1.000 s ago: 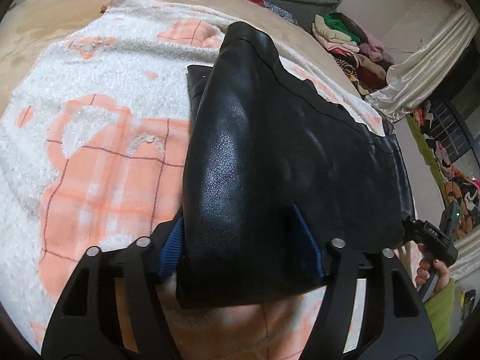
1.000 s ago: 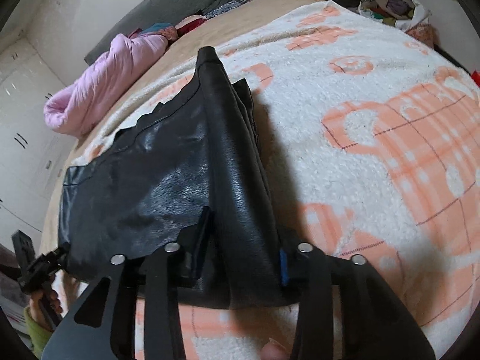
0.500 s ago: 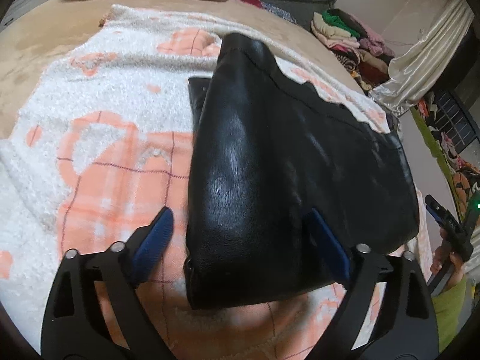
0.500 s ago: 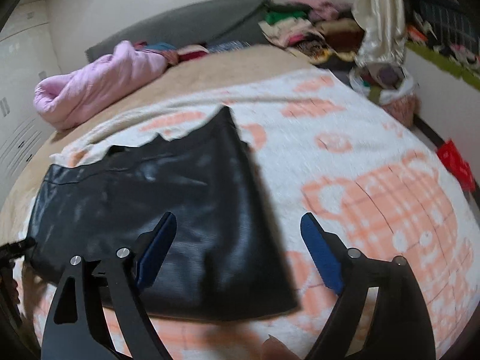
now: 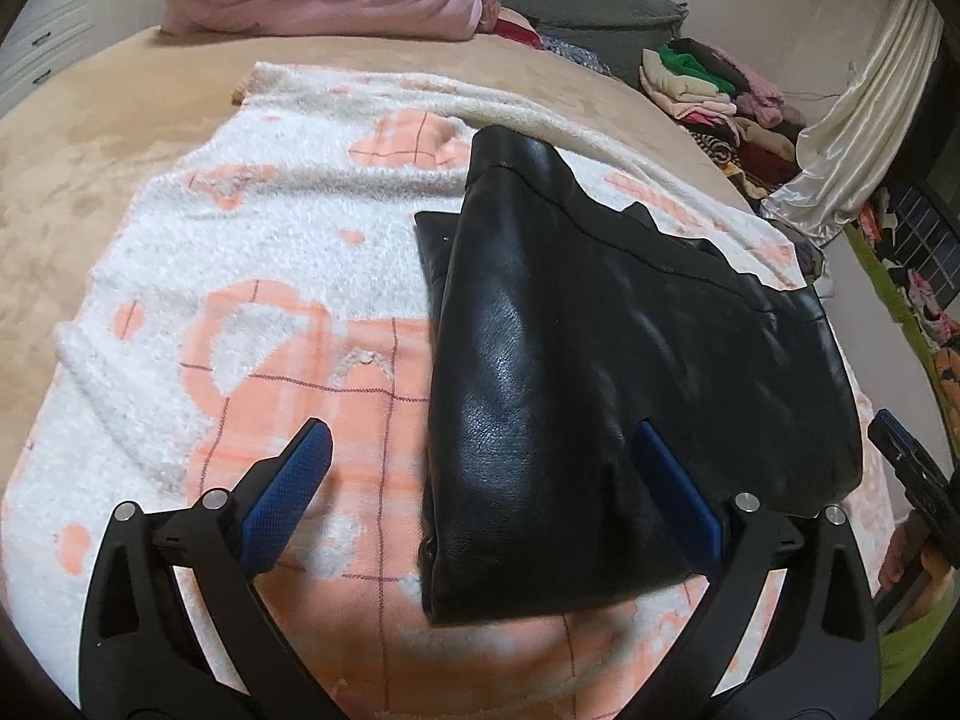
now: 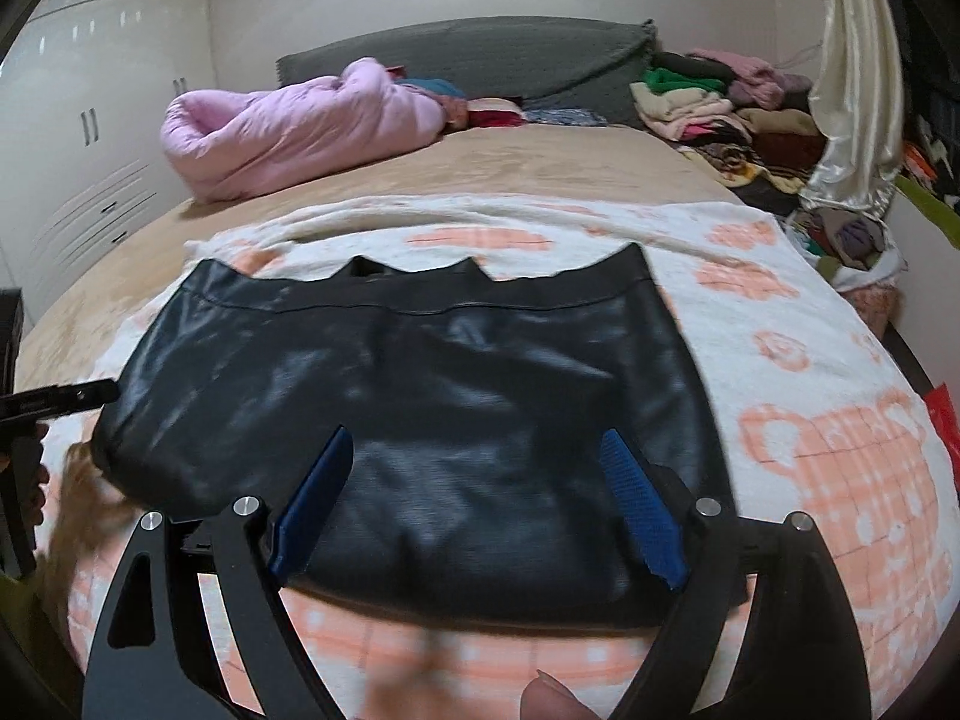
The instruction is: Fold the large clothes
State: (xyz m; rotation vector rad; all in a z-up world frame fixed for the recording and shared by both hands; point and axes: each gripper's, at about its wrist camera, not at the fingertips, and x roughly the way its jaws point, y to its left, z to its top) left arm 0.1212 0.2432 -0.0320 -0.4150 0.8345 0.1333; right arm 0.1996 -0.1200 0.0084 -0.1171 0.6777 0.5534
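Both claws stood wide apart and empty above the folded black leather garment (image 5: 600, 372) on the blanket (image 5: 240, 276), the left gripper (image 5: 486, 492) still opening, the right gripper (image 6: 480, 504) steady.

The right gripper (image 6: 474, 501) hangs with its blue pads (image 6: 639, 504) spread wide and clear of the folded black leather garment (image 6: 420, 396), which lies flat on the white-and-orange blanket (image 6: 810, 420), a pink quilt (image 6: 294, 126) bunched near the grey headboard (image 6: 480, 54).
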